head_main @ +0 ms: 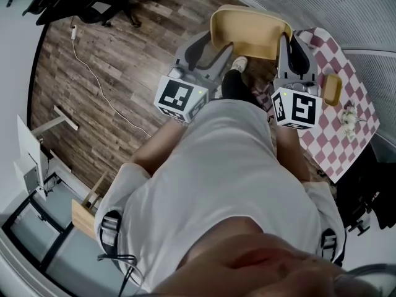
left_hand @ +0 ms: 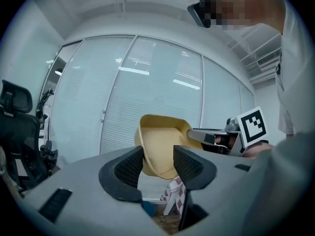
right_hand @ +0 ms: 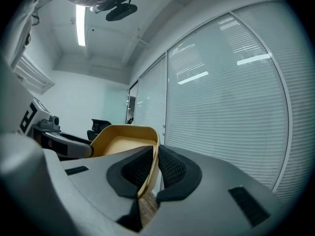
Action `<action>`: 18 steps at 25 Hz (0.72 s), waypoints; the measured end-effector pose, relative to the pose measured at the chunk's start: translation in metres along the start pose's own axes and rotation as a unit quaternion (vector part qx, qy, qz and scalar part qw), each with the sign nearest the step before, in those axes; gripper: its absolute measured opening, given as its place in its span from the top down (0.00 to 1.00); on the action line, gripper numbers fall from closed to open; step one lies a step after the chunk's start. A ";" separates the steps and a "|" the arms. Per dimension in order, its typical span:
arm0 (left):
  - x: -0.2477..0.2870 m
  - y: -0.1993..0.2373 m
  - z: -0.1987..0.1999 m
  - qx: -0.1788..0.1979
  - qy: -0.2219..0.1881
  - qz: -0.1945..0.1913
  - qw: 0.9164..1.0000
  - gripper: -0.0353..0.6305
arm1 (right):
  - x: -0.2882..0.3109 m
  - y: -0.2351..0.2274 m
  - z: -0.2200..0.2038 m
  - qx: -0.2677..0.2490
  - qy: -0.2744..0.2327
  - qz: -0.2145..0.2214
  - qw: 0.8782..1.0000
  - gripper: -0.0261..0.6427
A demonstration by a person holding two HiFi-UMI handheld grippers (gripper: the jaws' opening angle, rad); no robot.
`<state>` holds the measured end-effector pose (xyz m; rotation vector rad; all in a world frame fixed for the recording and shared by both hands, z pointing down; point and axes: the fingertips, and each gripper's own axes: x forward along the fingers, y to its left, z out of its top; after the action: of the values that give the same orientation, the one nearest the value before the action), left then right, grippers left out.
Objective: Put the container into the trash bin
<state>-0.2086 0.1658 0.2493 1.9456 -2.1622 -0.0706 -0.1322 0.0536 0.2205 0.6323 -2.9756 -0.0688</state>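
At the left, one office chair (head_main: 93,2) stands on the wood floor (head_main: 111,73). The person's two arms reach forward side by side, each holding one gripper about level, each with one marker cube. The left gripper (head_main: 210,53) has its jaws fairly wide apart and closed on a rounded corner of the container (head_main: 250,30), which fills the gap between the pads. That single tan, tub-like container hangs in the air between the two grippers, ahead of the person's body and above the floor. The right gripper (head_main: 294,48) has its jaws nearly together, pinching the container's thin side wall. At the far right, one checkered table (head_main: 346,147) carries one smaller yellow tray (head_main: 332,88).
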 end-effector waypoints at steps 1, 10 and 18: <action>0.004 0.003 0.001 0.001 0.000 -0.001 1.000 0.62 | 0.004 -0.002 0.000 0.001 -0.001 -0.001 1.000 0.88; 0.053 0.023 0.008 0.002 0.005 -0.007 1.000 0.62 | 0.045 -0.034 -0.003 0.005 0.002 -0.009 1.000 0.88; 0.111 0.034 0.021 0.003 0.011 -0.021 1.000 0.62 | 0.080 -0.078 -0.003 0.012 0.004 -0.025 1.000 0.88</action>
<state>-0.2561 0.0574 0.2509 1.9846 -2.1108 -0.0496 -0.1731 -0.0507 0.2257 0.7079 -2.9565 -0.0352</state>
